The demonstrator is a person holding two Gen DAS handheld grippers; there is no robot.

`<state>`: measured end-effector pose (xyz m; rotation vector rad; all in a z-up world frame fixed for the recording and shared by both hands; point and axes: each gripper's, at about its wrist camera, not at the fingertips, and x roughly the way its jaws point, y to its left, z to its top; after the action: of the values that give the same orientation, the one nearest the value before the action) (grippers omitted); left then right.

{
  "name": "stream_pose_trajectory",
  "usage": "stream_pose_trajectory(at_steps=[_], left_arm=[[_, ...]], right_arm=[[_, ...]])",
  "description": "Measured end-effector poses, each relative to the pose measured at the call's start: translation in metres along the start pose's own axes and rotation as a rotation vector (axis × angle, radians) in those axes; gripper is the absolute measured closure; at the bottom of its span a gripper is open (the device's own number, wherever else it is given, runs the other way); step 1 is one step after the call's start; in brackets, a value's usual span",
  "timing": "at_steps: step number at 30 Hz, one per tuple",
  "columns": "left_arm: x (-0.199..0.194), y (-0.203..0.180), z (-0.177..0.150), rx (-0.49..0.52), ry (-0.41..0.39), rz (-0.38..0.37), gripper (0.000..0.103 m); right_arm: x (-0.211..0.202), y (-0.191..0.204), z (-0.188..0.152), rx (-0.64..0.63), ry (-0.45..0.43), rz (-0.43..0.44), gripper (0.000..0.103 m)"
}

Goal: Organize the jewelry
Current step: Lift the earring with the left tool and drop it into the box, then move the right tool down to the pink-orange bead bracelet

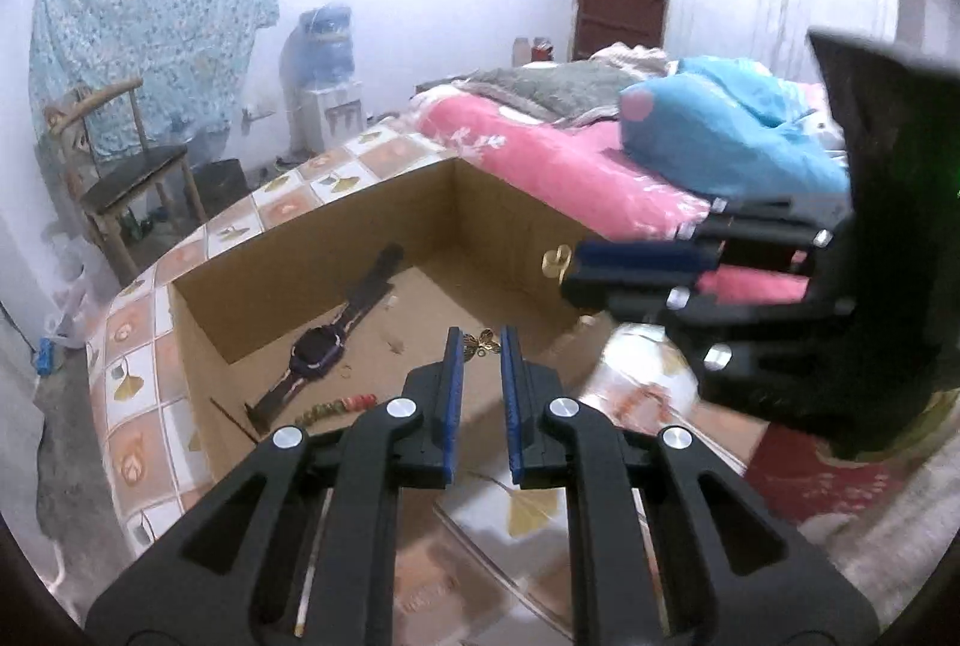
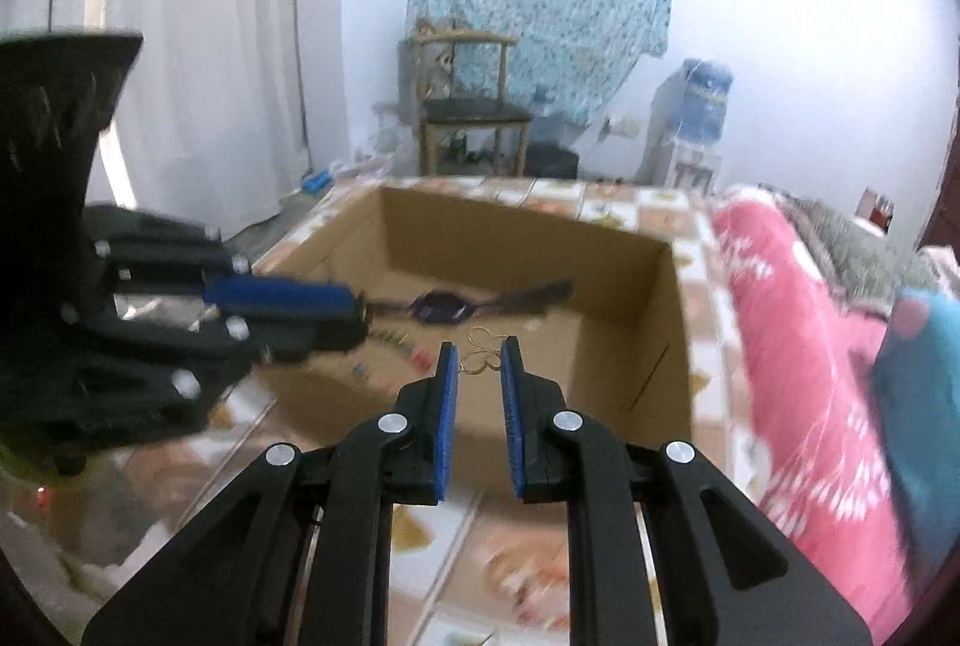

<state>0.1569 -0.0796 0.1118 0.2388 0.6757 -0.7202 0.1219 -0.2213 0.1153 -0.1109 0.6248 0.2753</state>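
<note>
An open cardboard box sits on the tiled bed cover; it also shows in the right wrist view. Inside lie a dark purple watch, a beaded bracelet and a small ring. My left gripper hovers over the box with a gold butterfly earring between its fingertips, jaws narrowly apart. My right gripper holds gold hoop earrings between its fingertips over the box's near edge. The right gripper shows from the side in the left wrist view, gold hoop at its tip.
A pink quilt and blue bundle lie on the bed right of the box. A wooden chair, a water dispenser and a patterned hanging cloth stand by the far wall.
</note>
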Motion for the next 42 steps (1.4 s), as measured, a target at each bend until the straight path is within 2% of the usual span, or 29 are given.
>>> stream_pose_trajectory(at_steps=[8,10,12,16,21,30,35,39,42], left_arm=[[0.074,0.035,0.016,-0.118,0.12,0.011,0.091],[0.082,0.045,0.016,-0.16,0.139,-0.016,0.088],[0.083,0.052,0.016,-0.204,0.134,-0.032,0.083],[0.074,0.065,0.016,-0.266,0.096,-0.073,0.082],[0.056,0.074,0.017,-0.304,0.052,-0.053,0.081],[0.017,0.068,0.009,-0.305,-0.002,0.005,0.068],[-0.01,0.045,-0.007,-0.241,-0.018,0.036,0.06],[-0.028,0.022,-0.024,-0.17,-0.023,0.005,0.053],[-0.031,0.002,-0.039,-0.125,0.003,-0.047,0.052]], right_arm=[[0.063,-0.037,0.014,0.067,0.088,0.053,0.088],[0.071,-0.045,0.013,0.102,0.087,0.068,0.087],[0.077,-0.057,0.016,0.146,0.095,0.094,0.087],[0.073,-0.073,0.015,0.2,0.073,0.102,0.086],[0.059,-0.086,0.014,0.241,0.042,0.09,0.085],[0.028,-0.09,0.005,0.284,0.001,0.069,0.079],[0.002,-0.092,-0.013,0.314,0.001,0.041,0.079],[-0.018,-0.094,-0.039,0.336,0.045,0.0,0.079],[-0.024,-0.095,-0.062,0.372,0.102,-0.007,0.079]])
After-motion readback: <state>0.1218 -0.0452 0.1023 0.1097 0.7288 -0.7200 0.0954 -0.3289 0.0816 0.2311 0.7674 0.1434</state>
